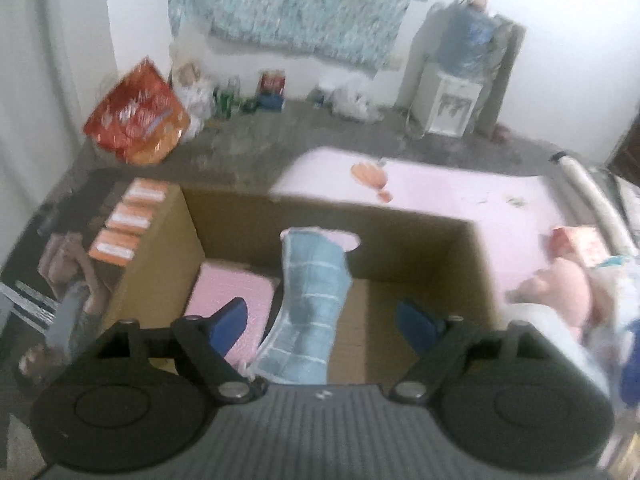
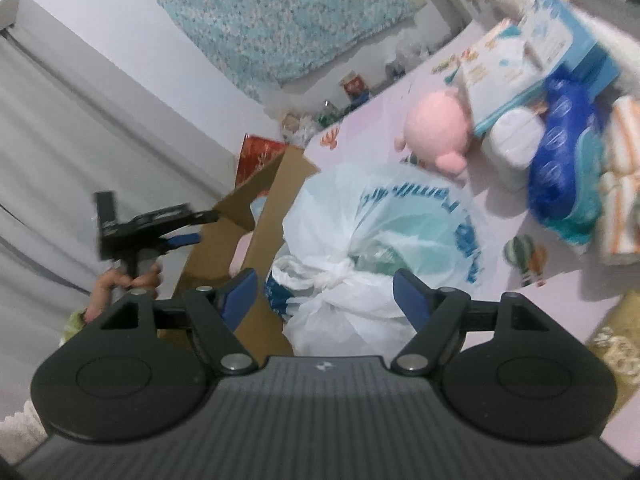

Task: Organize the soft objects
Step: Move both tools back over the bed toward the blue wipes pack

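An open cardboard box [image 1: 476,264] stands on a pink mat [image 1: 440,196]. A blue checked cloth [image 1: 312,300] drapes over the box's far wall and down inside, beside a folded pink cloth [image 1: 228,292]. My left gripper [image 1: 320,306] hovers open above the box, with its pads well clear of the blue cloth. In the right wrist view, my right gripper [image 2: 324,280] is open just over the knot of a white plastic bag [image 2: 376,216], which lies against the box [image 2: 276,200]. A pink plush toy [image 2: 436,132] lies beyond the bag. A hand holds the left gripper [image 2: 180,236] above the box.
Diaper packs [image 2: 516,52], a blue pack [image 2: 564,160] and striped folded towels [image 2: 624,176] crowd the mat's right side. Orange packets [image 1: 128,224] sit left of the box. A red-orange bag [image 1: 136,116], bottles and a water dispenser [image 1: 448,100] line the far wall.
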Demonstrator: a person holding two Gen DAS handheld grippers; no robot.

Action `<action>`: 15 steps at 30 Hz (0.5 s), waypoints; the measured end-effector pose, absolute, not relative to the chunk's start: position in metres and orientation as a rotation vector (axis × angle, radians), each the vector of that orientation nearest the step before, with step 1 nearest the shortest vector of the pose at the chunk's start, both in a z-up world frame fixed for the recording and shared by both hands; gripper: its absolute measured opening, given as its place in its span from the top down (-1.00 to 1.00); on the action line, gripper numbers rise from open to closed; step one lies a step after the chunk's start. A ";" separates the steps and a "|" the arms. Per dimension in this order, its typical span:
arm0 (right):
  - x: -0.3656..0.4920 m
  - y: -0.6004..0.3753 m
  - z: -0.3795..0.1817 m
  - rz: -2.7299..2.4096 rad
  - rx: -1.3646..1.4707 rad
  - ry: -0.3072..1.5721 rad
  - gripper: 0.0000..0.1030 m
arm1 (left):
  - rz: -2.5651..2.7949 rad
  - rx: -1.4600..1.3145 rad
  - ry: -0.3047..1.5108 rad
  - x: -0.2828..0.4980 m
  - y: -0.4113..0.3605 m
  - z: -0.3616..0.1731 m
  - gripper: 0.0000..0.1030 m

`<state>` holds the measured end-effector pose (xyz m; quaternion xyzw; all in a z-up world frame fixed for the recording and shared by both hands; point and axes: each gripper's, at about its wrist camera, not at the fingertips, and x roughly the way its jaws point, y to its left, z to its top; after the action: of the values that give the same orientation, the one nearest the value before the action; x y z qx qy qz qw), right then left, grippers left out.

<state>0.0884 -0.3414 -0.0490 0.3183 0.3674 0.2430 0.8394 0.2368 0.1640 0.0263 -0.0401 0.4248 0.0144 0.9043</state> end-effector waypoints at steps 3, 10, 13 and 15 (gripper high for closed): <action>0.071 -0.363 -0.037 0.469 0.664 0.726 -0.57 | -0.012 -0.027 0.819 0.199 0.141 0.058 -0.76; 0.022 -0.422 -0.028 0.327 0.680 0.644 -0.66 | -0.240 -0.006 0.732 0.108 0.072 0.090 -0.87; 0.004 -0.443 -0.031 0.277 0.704 0.625 -0.67 | -0.324 0.014 0.707 0.082 0.039 0.084 -0.87; -0.005 -0.453 -0.036 0.254 0.714 0.623 -0.67 | -0.365 0.024 0.690 0.068 0.019 0.077 -0.87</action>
<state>-0.0052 -0.4527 -0.0358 0.3431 0.2989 0.1220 0.8821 0.0680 0.0185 0.0775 0.0116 0.3364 -0.1781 0.9247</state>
